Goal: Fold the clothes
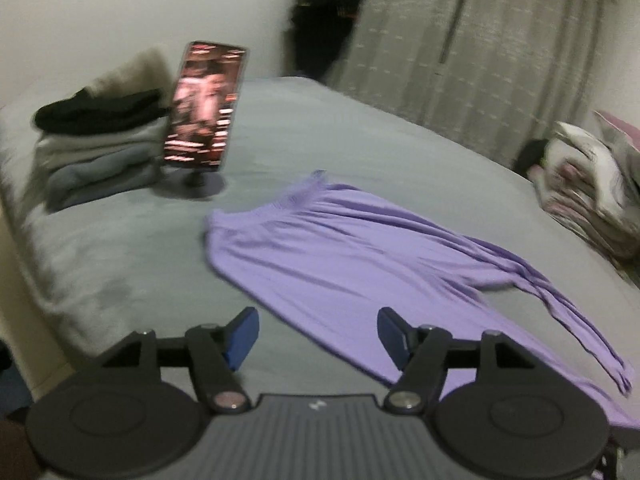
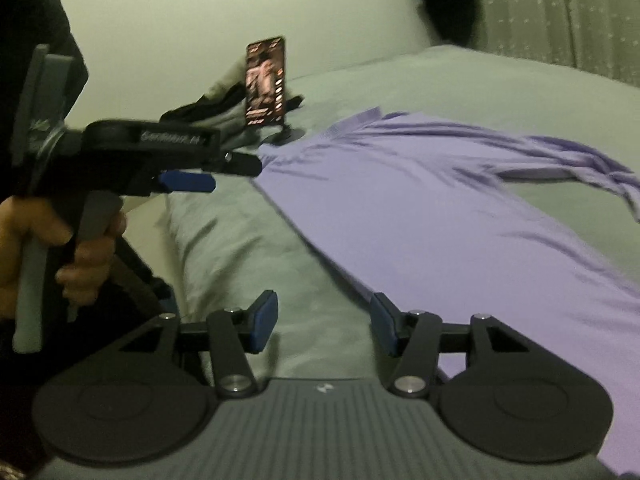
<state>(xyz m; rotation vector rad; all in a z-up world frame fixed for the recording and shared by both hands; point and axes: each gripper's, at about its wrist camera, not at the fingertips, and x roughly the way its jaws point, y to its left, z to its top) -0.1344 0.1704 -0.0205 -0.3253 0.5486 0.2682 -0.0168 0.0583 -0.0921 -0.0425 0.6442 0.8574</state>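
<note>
Hovering wide-jawed, left gripper (image 1: 318,336) and right gripper (image 2: 324,326) hold nothing.

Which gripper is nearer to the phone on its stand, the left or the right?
Left. The left gripper hangs close beside the phone, near the folded stack. The right gripper is farther back, at the near edge of the purple shirt.

Both views motion-blurred. Phone (image 1: 204,106) screen content unreadable. Purple shirt (image 1: 360,264) near hem hidden behind left gripper body, far sleeve cropped in right view. Dark shape (image 1: 326,20) by curtain unidentifiable.
</note>
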